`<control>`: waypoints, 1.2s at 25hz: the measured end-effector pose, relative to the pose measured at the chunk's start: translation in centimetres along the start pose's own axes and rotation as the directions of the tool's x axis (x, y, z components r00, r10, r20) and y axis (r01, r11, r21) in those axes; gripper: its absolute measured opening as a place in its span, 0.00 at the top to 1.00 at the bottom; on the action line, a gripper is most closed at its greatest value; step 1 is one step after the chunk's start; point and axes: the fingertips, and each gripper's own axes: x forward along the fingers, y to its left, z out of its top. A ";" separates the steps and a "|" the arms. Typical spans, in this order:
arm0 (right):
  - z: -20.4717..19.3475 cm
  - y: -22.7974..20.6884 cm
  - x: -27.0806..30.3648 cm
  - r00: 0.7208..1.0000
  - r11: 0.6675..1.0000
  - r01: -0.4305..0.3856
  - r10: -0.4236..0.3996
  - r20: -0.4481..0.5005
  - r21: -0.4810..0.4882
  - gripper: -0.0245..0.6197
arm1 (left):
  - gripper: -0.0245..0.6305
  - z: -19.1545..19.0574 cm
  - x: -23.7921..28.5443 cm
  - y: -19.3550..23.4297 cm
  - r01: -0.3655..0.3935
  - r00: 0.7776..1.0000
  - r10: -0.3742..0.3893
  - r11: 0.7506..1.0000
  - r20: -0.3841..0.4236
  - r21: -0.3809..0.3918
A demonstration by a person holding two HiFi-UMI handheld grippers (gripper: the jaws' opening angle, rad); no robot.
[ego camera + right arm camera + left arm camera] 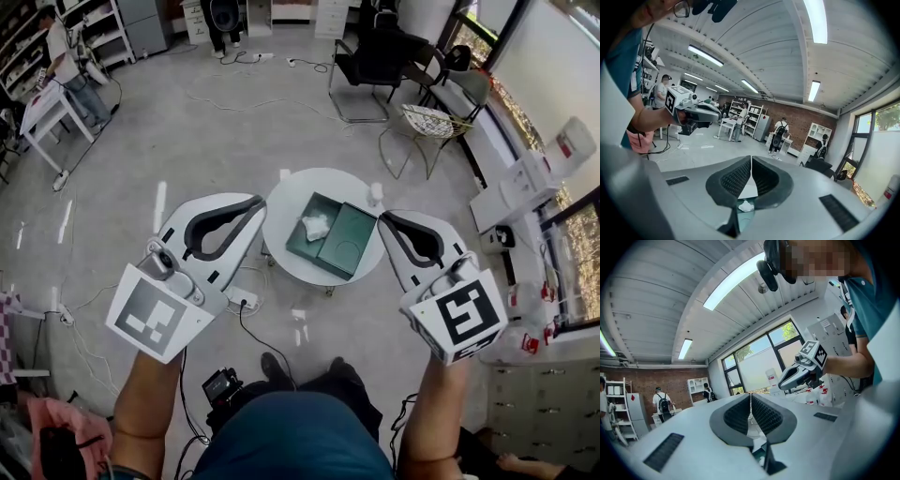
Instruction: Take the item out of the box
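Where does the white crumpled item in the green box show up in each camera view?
Head view: the white item sits at centre, inside the green box.
Left gripper view: the item cannot be made out; only a sliver of the green box shows at bottom centre.
Right gripper view: the white item is low at centre.
Shared landmark: the green box.
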 end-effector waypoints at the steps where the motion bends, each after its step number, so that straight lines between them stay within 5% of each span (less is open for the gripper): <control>1: 0.1 0.1 0.3 1.000 1.000 -0.004 0.004 -0.001 -0.005 0.90 | 0.92 -0.1 -0.1 0.3 -0.002 1.000 0.002 1.000 0.003 -0.002; 20: -1.0 -4.2 11.4 0.965 0.965 -0.252 0.256 0.057 -0.077 0.90 | 0.92 -4.7 3.1 6.9 -0.235 0.968 0.232 0.972 -0.092 -0.024; 30: -3.3 -6.0 16.0 0.937 0.935 -0.345 0.349 0.036 -0.075 0.90 | 0.92 -7.8 6.0 8.8 -0.286 0.949 0.273 0.956 -0.157 -0.063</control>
